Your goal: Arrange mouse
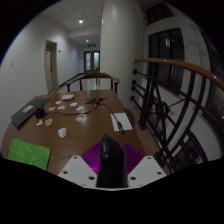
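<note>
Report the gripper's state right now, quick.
Gripper: shut on a dark object, apparently the mouse, held between the purple pads above the wooden table.

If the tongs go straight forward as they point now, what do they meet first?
The tongs seem to hold a dark object. Ahead, the wooden table looks bare up to the black item; depth is unclear.

Long brown wooden table (85, 125) in a dim room. White walls (25, 60) left and far. Hallway far back with a small ceiling light (81, 21). Curved wooden railing (185, 70) and dark windows (165, 50) right.
</note>
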`<state>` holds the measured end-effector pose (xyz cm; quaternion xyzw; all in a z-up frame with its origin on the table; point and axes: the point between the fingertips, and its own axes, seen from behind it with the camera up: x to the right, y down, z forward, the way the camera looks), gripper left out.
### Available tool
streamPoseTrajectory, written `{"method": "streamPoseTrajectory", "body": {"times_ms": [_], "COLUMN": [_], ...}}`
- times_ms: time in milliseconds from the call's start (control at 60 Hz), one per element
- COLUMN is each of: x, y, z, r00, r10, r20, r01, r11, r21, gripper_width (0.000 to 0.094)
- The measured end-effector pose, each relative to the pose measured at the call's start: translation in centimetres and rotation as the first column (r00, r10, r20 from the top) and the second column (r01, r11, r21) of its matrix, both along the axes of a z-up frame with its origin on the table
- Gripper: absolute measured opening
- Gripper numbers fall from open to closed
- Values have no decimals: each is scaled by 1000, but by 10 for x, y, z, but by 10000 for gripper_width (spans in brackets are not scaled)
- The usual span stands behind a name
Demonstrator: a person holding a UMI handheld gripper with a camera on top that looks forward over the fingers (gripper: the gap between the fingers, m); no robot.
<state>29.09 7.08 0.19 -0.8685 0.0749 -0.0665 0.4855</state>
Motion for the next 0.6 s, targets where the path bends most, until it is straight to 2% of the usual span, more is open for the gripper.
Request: {"method": "streamPoseTrajectory", "body": {"times_ms": [33, 150, 217, 283, 350, 483, 600], "x": [0, 2, 7, 2, -20, -106, -211], "y": [-2, -4, -16, -30, -43, -59, -56], "z": [2, 4, 13, 38, 78, 159, 173], "r00": [1000, 1000, 999, 997, 997, 1000, 986], "r10": [2, 2, -50, -80, -73, 6, 162], "r20": [2, 1, -6, 0, 6, -19, -50], "r01": [-2, -2, 50, 80, 71, -1, -140], "r11": [1000, 1000, 998, 994, 987, 962, 944], "r21": [1, 16, 36, 76, 147, 271, 300], "gripper_width": [263, 244, 244, 244, 245, 261, 291]}}
